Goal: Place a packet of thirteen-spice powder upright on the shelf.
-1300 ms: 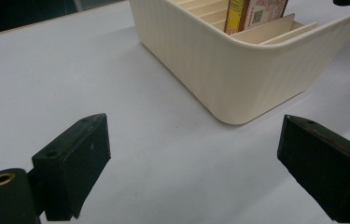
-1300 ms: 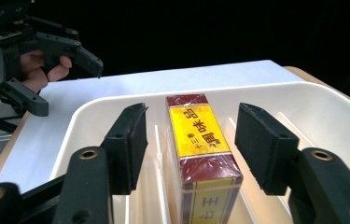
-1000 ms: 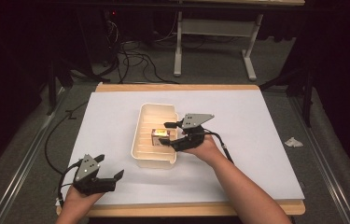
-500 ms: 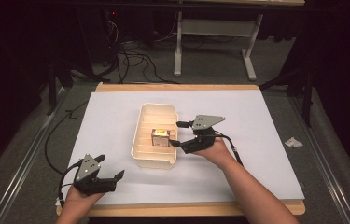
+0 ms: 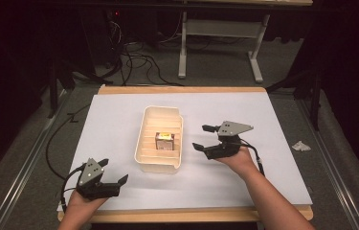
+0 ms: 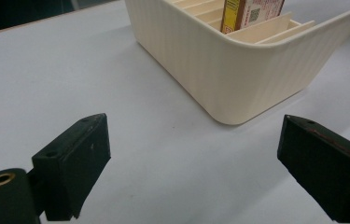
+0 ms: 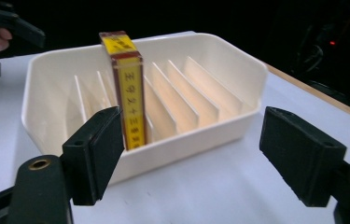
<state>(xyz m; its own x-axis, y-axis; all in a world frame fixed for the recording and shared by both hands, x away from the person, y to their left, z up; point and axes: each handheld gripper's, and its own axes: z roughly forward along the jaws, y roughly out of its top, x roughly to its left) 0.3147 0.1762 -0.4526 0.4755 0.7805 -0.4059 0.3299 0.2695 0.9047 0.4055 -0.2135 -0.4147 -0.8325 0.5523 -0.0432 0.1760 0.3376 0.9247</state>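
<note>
Right gripper drawn back from box in tray, jaws wide, empty, left gripper also wide, empty

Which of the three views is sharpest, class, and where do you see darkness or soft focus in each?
High view: the white table sheet is evenly lit, the surroundings dark. Right gripper view: the yellow box in the cream tray is fairly crisp, background nearly black. Left gripper view: the tray wall is sharp, the near jaws slightly soft.

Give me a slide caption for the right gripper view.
Open right gripper facing a cream slotted tray with a yellow box standing upright inside.
</note>
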